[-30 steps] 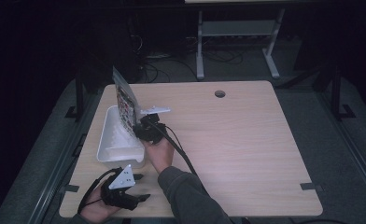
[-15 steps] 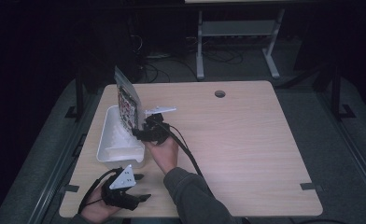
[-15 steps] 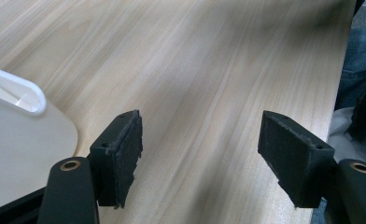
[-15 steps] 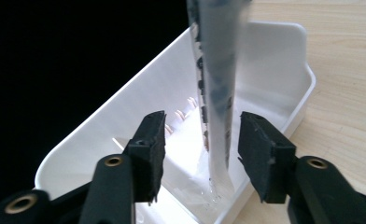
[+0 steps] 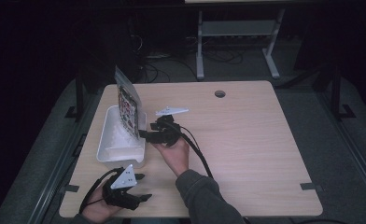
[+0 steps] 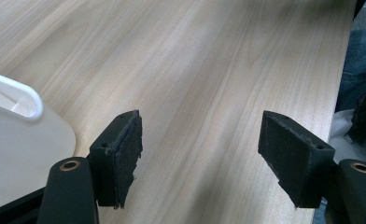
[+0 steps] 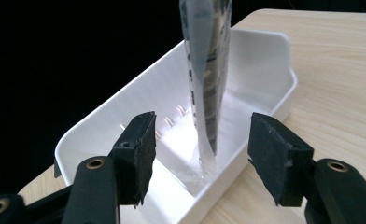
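Pale wood surface under dark surroundings. My right claw has just been opening; the foil packet stands upright in the white bin, between the jaws but untouched. I judge it light, thin, crinkly and slippery; pinch its flat faces near an edge. My left claw is apart, holding nothing.

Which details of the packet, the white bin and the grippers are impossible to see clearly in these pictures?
- Packet: its print is too small in the high view; edge-on in the right gripper view.
- Packet's top: cut off by the upper edge, right gripper view.
- White bin: mostly cut off at the left, left gripper view.
- Left gripper: its jaws are too small and dark, high view.
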Demonstrator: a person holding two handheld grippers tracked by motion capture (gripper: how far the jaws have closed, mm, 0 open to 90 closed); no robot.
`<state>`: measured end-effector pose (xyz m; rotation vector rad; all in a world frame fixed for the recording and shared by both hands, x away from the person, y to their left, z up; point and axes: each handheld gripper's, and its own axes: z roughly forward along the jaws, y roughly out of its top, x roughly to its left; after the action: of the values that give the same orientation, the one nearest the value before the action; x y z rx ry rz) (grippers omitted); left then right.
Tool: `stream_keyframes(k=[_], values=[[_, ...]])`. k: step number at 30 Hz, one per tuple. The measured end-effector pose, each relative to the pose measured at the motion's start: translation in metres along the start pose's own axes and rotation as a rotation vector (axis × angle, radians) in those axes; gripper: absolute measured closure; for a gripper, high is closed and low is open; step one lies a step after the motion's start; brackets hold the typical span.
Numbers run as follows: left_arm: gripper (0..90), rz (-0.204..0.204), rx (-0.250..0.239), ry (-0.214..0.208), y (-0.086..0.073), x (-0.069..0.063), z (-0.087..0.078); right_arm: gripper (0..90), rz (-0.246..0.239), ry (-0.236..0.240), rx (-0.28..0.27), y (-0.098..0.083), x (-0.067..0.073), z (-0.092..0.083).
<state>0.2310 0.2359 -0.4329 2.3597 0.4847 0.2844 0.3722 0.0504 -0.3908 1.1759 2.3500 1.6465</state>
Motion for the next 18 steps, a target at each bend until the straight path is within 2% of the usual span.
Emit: stream_keyframes(k=[8, 18], values=[[29.6, -0.009, -0.003, -0.005, 0.001, 0.0, 0.002, 38.0, -0.016, -0.01, -0.014, -0.005, -0.011, -0.025], [29.2, -0.017, -0.003, -0.007, 0.002, 0.002, 0.004, 34.2, -0.029, -0.032, -0.02, -0.02, -0.031, -0.057]])
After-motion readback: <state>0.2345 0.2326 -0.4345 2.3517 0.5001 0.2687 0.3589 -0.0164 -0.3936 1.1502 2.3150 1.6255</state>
